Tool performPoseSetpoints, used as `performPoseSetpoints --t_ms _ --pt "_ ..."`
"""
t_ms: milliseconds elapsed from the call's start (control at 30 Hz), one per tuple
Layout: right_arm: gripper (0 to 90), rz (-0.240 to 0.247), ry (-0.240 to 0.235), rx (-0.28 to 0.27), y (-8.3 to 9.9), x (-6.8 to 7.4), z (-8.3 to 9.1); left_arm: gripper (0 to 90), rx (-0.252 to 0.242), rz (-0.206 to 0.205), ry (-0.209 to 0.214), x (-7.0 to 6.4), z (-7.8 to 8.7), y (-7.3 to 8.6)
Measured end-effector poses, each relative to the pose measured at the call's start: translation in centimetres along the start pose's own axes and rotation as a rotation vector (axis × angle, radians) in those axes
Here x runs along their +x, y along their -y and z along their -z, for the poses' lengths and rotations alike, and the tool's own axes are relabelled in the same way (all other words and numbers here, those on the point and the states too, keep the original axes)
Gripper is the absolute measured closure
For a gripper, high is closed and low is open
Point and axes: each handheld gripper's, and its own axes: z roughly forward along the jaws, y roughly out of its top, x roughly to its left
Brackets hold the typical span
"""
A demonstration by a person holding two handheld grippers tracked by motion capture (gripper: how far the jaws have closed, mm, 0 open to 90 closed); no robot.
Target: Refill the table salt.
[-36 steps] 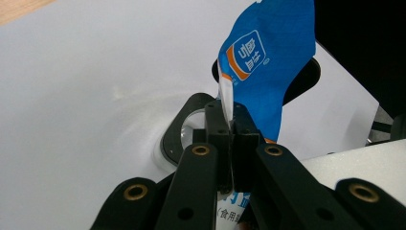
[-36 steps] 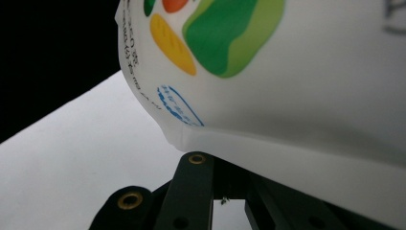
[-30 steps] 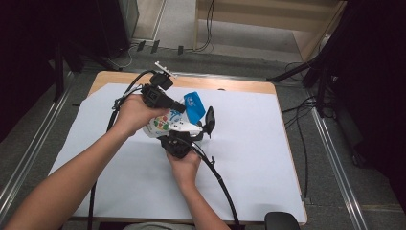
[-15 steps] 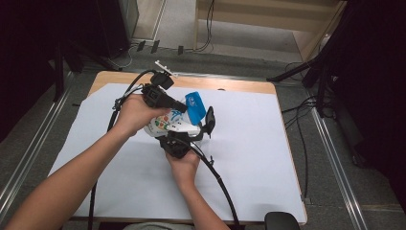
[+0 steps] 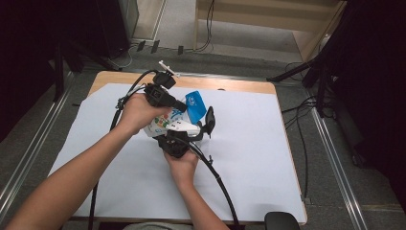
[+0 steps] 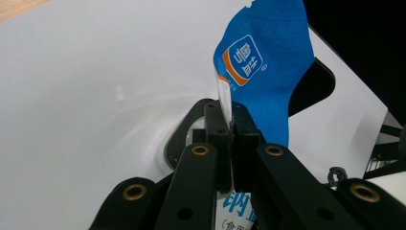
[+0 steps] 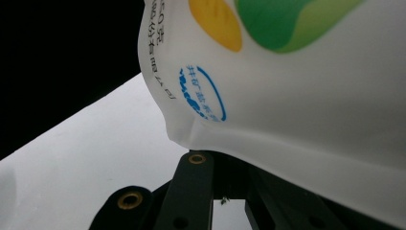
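A: Where is the salt bag (image 5: 178, 120) lying now?

B: It is hanging above the white desk (image 5: 268, 158), between both grippers, with its long axis running from the white bottom up to the blue top (image 6: 268, 62).

A: Who is gripping it?

B: The left gripper (image 6: 229, 125) is clamping together on the blue top edge. The right gripper (image 5: 203, 130) is sitting under the white end; whether it is pinching, I cannot tell.

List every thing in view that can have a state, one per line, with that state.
Salt bag: held off the table between both grippers, its blue top end bent upward.
Left gripper: shut on the bag's blue end.
Right gripper: under the white body of the bag; jaws hidden, cannot tell.
White sheet: spread flat over the table.
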Motion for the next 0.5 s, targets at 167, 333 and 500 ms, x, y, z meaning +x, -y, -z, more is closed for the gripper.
performPoseSetpoints --t_ms 167,333,500 --pt "90.0 -0.014 -0.002 -0.003 0.0 -0.2 -0.1 90.0 -0.004 -0.014 -0.003 -0.3 0.1 -0.1" --pt "87.6 -0.011 0.017 0.004 0.1 -0.4 -0.1 90.0 -0.019 -0.015 0.014 -0.4 1.0 0.1" --pt "83.5 0.011 0.037 -0.002 0.2 -0.2 -0.2 90.0 -0.028 -0.005 0.020 -0.2 1.3 0.2"
